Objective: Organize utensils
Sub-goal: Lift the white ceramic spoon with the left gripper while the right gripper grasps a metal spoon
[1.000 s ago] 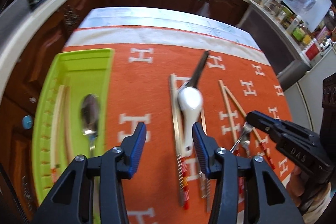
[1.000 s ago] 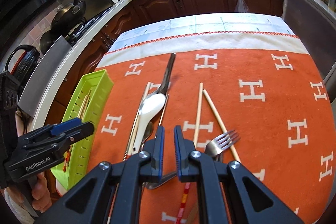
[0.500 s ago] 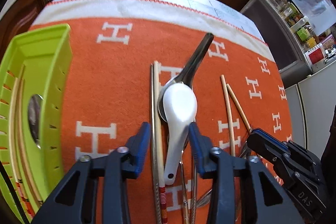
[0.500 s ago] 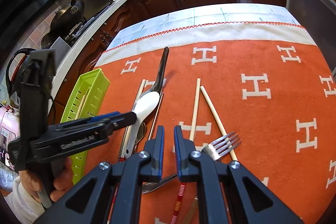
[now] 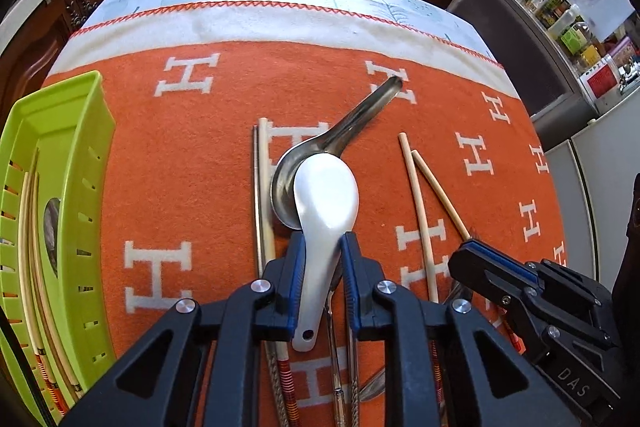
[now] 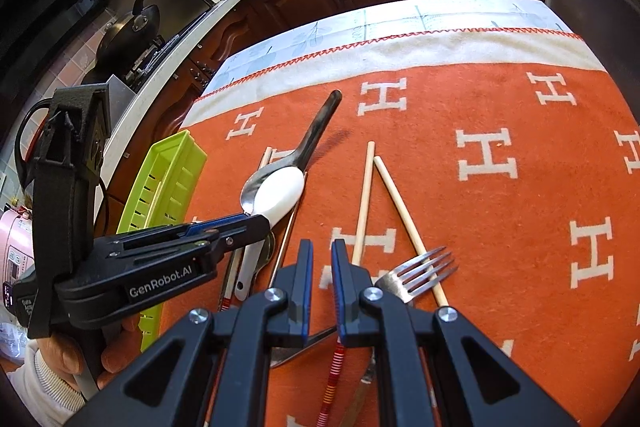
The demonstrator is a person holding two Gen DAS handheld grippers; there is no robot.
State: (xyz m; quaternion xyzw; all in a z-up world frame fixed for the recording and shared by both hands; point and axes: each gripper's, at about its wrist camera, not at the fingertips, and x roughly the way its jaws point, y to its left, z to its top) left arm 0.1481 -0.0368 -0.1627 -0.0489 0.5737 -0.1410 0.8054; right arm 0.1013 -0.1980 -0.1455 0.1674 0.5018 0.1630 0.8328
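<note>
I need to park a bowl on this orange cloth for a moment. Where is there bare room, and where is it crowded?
Bare patches: between the green tray and the steel chopsticks, the far strip beyond the metal ladle, and right of the wooden chopsticks. Crowded: the near centre, around the white spoon, fork and both grippers.

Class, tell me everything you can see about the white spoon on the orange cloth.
The white spoon looks like glossy ceramic: a deep oval bowl, a short handle with a small hole near its end. It lies on the orange cloth, bowl overlapping a metal spoon. The left gripper has its blue pads on either side of the handle.
</note>
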